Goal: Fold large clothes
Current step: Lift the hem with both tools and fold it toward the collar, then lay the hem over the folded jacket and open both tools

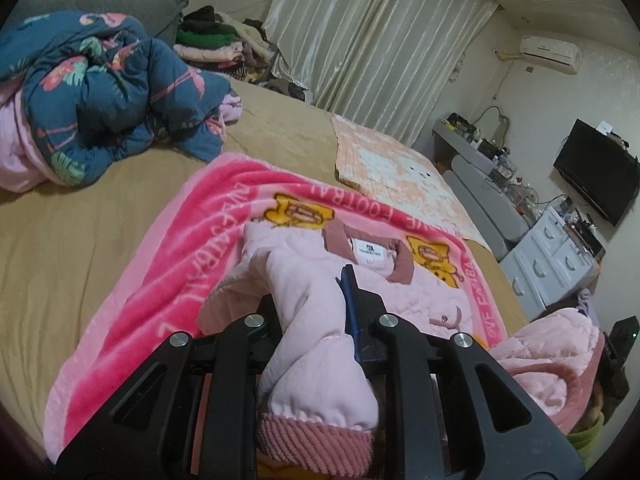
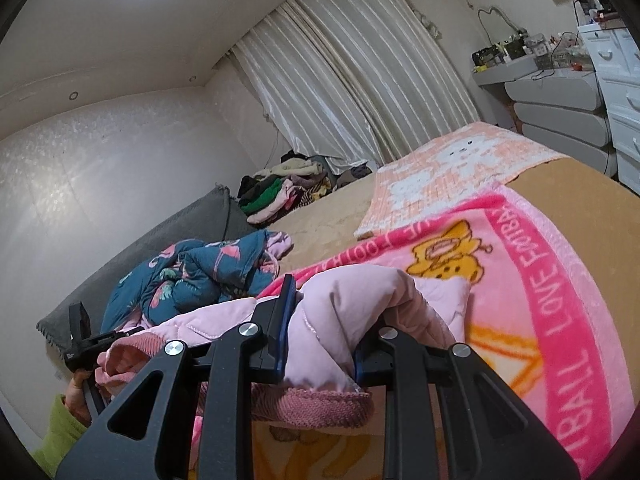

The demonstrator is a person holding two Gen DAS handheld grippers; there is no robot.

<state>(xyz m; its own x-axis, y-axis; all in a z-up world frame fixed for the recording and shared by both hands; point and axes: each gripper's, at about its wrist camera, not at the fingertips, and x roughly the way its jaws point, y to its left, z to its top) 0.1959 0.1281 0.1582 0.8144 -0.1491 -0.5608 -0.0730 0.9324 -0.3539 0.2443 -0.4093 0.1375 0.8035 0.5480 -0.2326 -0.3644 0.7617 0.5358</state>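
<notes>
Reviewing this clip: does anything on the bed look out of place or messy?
Nothing damaged or spilled. The blue flamingo-print quilt lies crumpled in a heap rather than folded, and loose clothes are piled by the curtain. The pink jacket on the pink blanket has a sleeve clamped in each tool, left and right.

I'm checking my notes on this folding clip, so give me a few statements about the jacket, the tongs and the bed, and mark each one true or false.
1. The left tongs are clamped on a sleeve of the pink jacket. True.
2. The right tongs are open and hold nothing. False: they grip pink jacket fabric near a ribbed cuff.
3. The jacket lies on a pink football blanket. True.
4. The blue flamingo quilt is neatly folded. False: it is a crumpled heap.
5. The curtains are drawn back. False: they hang closed.
</notes>
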